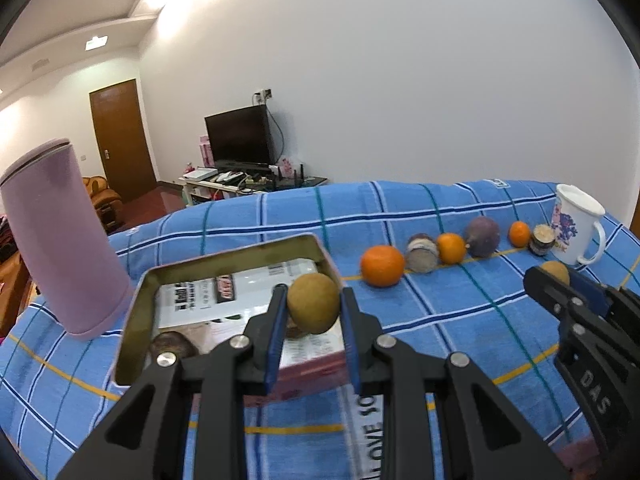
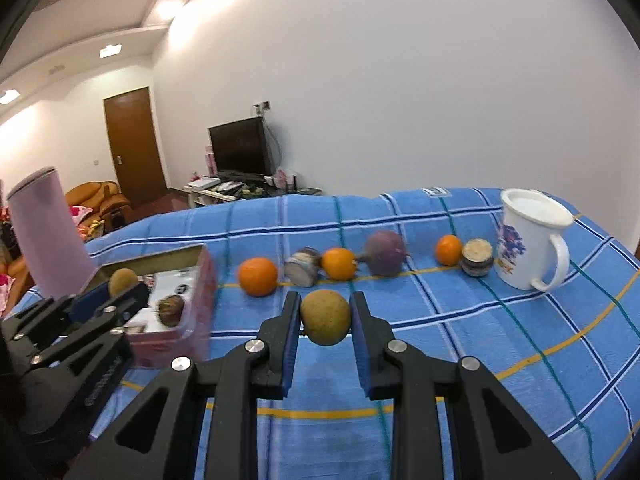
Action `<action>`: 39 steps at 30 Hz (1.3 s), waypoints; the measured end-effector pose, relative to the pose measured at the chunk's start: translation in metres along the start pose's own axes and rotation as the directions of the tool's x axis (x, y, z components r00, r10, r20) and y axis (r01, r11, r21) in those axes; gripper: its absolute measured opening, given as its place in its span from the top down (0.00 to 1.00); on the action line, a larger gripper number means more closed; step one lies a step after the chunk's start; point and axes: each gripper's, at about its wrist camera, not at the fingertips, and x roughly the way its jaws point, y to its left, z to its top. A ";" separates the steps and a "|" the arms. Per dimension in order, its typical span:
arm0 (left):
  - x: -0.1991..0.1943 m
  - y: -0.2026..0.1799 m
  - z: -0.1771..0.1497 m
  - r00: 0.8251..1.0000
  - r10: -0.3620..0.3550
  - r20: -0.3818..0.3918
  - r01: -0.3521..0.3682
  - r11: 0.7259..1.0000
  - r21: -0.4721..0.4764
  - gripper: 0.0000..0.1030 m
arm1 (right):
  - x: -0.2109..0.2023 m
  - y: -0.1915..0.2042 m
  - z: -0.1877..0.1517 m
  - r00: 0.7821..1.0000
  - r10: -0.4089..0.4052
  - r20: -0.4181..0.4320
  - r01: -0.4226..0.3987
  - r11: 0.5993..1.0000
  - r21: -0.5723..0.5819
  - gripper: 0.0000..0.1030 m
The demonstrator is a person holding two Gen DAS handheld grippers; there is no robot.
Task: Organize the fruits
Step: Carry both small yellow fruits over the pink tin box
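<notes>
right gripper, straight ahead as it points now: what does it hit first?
Probably the small jar lying on its side or the orange beside it, past the brown fruit the right gripper holds; depth unclear.

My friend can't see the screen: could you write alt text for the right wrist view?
The right tool grips a round brown fruit above a blue checked cloth. Behind it stand three oranges, a purple fruit, two small jars and a white mug; at left, the left tool holds another brown fruit over a pink tin.
</notes>
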 end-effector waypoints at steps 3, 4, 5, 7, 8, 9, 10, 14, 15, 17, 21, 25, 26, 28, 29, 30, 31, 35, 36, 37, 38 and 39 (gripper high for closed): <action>-0.001 0.018 0.000 1.000 0.024 0.007 -0.024 1.000 -0.013 0.73 | -0.003 0.018 -0.001 1.000 0.028 0.008 -0.028 0.999 -0.017 0.74; -0.001 0.023 -0.001 1.000 0.030 0.008 -0.030 0.999 -0.018 0.73 | -0.004 0.023 -0.001 0.999 0.038 0.010 -0.038 0.999 -0.020 0.74; -0.001 0.029 0.000 0.999 0.038 0.010 -0.037 0.999 -0.025 0.73 | -0.004 0.029 -0.001 0.999 0.050 0.011 -0.049 0.999 -0.023 0.74; -0.001 0.043 0.000 0.998 0.057 0.014 -0.056 0.998 -0.042 0.73 | -0.004 0.040 0.000 0.997 0.070 0.015 -0.070 0.997 -0.030 0.74; -0.001 0.049 -0.001 0.998 0.065 0.015 -0.065 0.997 -0.052 0.73 | -0.004 0.048 0.001 0.996 0.082 0.018 -0.081 0.996 -0.037 0.74; 0.000 0.057 0.000 0.997 0.075 0.016 -0.073 0.995 -0.065 0.73 | -0.004 0.054 0.002 0.996 0.091 0.019 -0.090 0.995 -0.041 0.74; 0.000 0.064 0.000 0.996 0.084 0.016 -0.083 0.994 -0.076 0.73 | -0.004 0.060 0.002 0.995 0.100 0.020 -0.099 0.994 -0.046 0.74; 0.000 0.085 -0.001 0.994 0.112 0.017 -0.109 0.988 -0.105 0.73 | -0.002 0.086 0.003 0.990 0.139 0.021 -0.138 0.988 -0.067 0.74; 0.001 0.092 -0.001 0.992 0.123 0.017 -0.121 0.987 -0.109 0.73 | -0.001 0.091 0.002 0.989 0.147 0.021 -0.145 0.987 -0.071 0.74; 0.001 0.102 -0.002 0.990 0.139 0.014 -0.136 0.984 -0.118 0.73 | 0.000 0.102 0.002 0.986 0.164 0.021 -0.162 0.983 -0.081 0.74; 0.005 0.118 -0.002 0.988 0.155 0.004 -0.153 0.978 -0.142 0.73 | 0.005 0.121 0.002 0.981 0.191 0.015 -0.189 0.977 -0.099 0.74; 0.006 0.129 -0.003 0.985 0.174 0.002 -0.172 0.974 -0.150 0.73 | 0.013 0.136 0.003 0.977 0.215 0.002 -0.214 0.972 -0.096 0.74; 0.006 0.131 -0.003 0.984 0.179 0.002 -0.177 0.973 -0.151 0.73 | 0.016 0.139 0.004 0.975 0.221 -0.001 -0.220 0.971 -0.094 0.74; 0.007 0.135 -0.003 0.983 0.185 0.003 -0.182 0.971 -0.157 0.73 | 0.021 0.144 0.006 0.973 0.230 -0.008 -0.230 0.969 -0.095 0.74; 0.007 0.137 -0.002 0.982 0.186 0.002 -0.184 0.970 -0.159 0.73 | 0.023 0.144 0.007 0.972 0.234 -0.010 -0.234 0.968 -0.094 0.74; 0.009 0.138 -0.002 0.982 0.189 0.001 -0.187 0.969 -0.159 0.73 | 0.026 0.146 0.008 0.971 0.240 -0.015 -0.240 0.966 -0.093 0.74; 0.010 0.138 -0.003 0.981 0.192 -0.003 -0.190 0.969 -0.159 0.73 | 0.029 0.148 0.009 0.969 0.244 -0.019 -0.245 0.965 -0.092 0.74; 0.016 0.136 -0.002 0.980 0.196 -0.024 -0.197 0.969 -0.146 0.73 | 0.047 0.152 0.016 0.971 0.236 -0.043 -0.239 0.966 -0.096 0.74; 0.018 0.134 -0.002 0.981 0.192 -0.025 -0.193 0.971 -0.141 0.73 | 0.050 0.152 0.017 0.972 0.231 -0.045 -0.234 0.967 -0.096 0.74; 0.019 0.133 -0.002 0.982 0.188 -0.027 -0.190 0.972 -0.137 0.73 | 0.053 0.152 0.017 0.973 0.226 -0.046 -0.229 0.969 -0.096 0.74; 0.020 0.131 -0.001 0.983 0.184 -0.029 -0.186 0.974 -0.132 0.73 | 0.057 0.151 0.017 0.974 0.222 -0.048 -0.226 0.970 -0.095 0.74; 0.022 0.129 -0.001 0.984 0.175 -0.031 -0.178 0.976 -0.126 0.73 | 0.060 0.150 0.016 0.974 0.219 -0.051 -0.223 0.970 -0.097 0.74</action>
